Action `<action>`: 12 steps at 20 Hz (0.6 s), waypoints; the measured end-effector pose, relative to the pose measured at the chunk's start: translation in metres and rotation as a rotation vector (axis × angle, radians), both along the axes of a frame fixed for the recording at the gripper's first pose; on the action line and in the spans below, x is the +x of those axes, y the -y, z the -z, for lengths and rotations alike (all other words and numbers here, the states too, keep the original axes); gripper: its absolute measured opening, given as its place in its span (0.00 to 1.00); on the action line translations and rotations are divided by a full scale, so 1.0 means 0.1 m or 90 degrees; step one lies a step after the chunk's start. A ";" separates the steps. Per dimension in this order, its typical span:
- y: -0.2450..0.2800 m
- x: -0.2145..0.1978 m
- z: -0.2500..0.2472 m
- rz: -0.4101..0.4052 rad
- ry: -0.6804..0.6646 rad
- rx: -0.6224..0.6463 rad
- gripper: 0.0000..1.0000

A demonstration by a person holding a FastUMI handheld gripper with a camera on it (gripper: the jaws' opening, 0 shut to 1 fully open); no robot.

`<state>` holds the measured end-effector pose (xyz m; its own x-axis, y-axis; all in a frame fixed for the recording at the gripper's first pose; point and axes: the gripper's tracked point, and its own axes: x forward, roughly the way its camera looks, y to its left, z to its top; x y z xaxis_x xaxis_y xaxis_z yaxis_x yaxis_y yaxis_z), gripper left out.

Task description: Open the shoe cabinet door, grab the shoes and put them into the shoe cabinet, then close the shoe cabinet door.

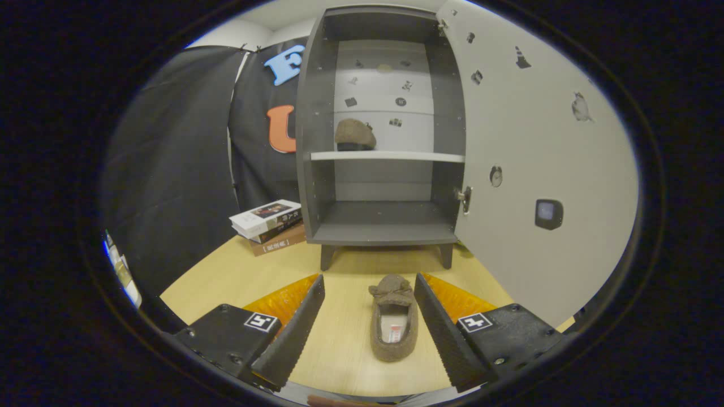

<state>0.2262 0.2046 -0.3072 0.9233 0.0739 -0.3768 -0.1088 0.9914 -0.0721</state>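
- With its fingers spread wide and empty, the gripper (369, 325) straddles the brown slipper (394, 325), which lies nearer the right finger.
- The slipper's long axis runs along the fingers, toe towards the shoe cabinet (384, 130).
- It rests on the pale wooden tabletop (339, 350).
- The cabinet door (543, 158) stands open; another slipper (354, 134) sits on the upper shelf, and stacked books (268, 225) lie beside the cabinet.

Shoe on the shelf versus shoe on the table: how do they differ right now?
The shoe on the shelf is already stowed on the cabinet's upper shelf, turned sideways. The shoe on the table lies between the open gripper's fingers, nearer the right one, toe pointing at the cabinet, its opening facing up. Both look like the same brown fuzzy slipper.
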 end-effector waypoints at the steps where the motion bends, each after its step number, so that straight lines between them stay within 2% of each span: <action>1: 0.00 0.08 0.14 0.001 -0.014 -0.004 1.00; 7: 0.10 0.42 0.77 0.022 -0.061 -0.029 0.97; 11: 0.13 0.52 1.12 0.042 -0.099 -0.029 0.79; 12: 0.11 0.53 1.23 0.042 -0.115 -0.024 0.69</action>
